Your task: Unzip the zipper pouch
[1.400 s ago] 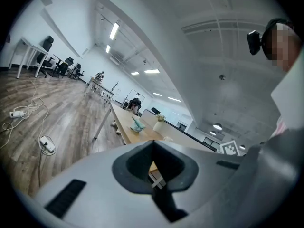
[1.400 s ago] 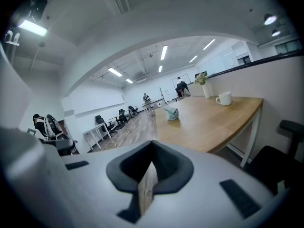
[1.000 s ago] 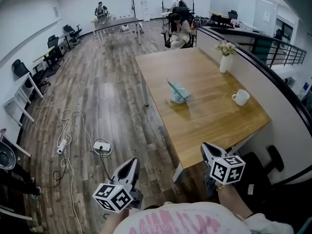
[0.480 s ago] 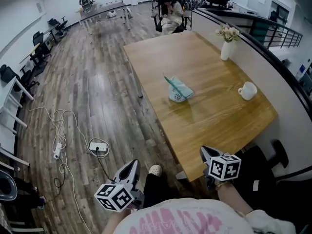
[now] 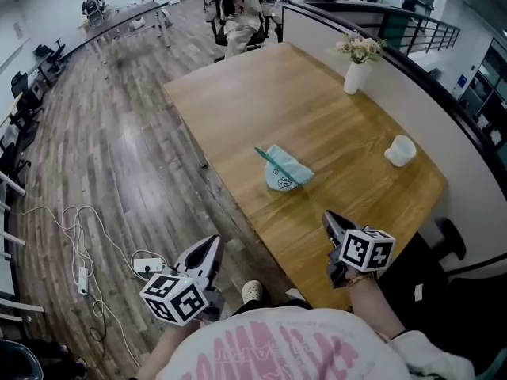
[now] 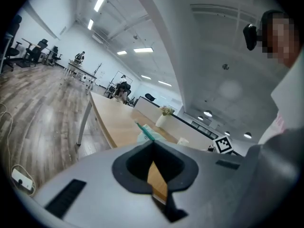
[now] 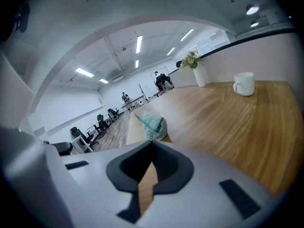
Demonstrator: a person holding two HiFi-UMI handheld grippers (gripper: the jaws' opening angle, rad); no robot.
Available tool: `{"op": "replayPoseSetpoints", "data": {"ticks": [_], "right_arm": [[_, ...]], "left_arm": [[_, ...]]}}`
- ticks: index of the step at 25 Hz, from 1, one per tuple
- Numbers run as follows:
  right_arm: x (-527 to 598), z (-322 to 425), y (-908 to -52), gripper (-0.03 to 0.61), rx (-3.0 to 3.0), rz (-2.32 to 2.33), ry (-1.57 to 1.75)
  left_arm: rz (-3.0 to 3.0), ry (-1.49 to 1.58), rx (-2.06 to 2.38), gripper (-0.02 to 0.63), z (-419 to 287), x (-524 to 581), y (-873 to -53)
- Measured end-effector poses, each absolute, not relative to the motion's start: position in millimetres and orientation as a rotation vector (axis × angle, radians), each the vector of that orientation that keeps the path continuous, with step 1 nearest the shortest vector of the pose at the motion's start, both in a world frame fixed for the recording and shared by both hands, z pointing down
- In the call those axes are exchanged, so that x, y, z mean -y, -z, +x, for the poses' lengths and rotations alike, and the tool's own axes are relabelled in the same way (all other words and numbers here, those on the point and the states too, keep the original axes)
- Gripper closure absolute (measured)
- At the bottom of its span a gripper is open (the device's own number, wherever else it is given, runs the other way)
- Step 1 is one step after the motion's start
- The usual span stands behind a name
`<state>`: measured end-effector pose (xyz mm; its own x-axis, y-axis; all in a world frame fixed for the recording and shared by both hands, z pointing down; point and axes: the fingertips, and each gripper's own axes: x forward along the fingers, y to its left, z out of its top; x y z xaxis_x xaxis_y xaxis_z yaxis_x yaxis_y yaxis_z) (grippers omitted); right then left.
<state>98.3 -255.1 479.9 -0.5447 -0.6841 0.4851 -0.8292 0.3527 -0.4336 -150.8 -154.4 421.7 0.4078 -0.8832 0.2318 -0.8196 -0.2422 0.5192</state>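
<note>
The zipper pouch is pale teal with a darker green zipper edge. It stands slumped near the middle of the wooden table. My left gripper hangs shut over the floor, off the table's near corner, well short of the pouch. My right gripper is shut and empty just over the table's near edge, about a hand's length from the pouch. In the left gripper view the pouch shows beyond the shut jaws. The right gripper view has the pouch straight ahead of the shut jaws.
A white vase with flowers and a white mug stand along the table's right side by a low wall. A person sits in a chair at the far end. Cables and a power strip lie on the floor at left.
The view has moved closer to the table and turned, so the pouch sits nearer. The right gripper now reaches over the table edge. Both grippers have stayed shut.
</note>
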Motion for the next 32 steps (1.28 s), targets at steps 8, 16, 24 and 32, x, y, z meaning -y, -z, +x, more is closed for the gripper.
{"op": "replayPoseSetpoints", "data": {"ticks": [8,16,24,32], "right_arm": [[298,72,-514,0.541,2.394,1.405,-1.329],[341,53,-527,0.394,2.388,1.456,-1.441],[369,47,-536,0.403,2.290,1.510,-1.586],[358,41,-544,0.471,2.150,1.527,-1.980]], "left_arm": [[2.073,0.099,1.360,0.614,-181,207,-452],[2.018,0.106,1.366,0.614,-206,220,-467],[1.993,0.115,1.372,0.614,-219,230,-469],[2.033,0.148,1.351,0.614,-218,248,-457]]}}
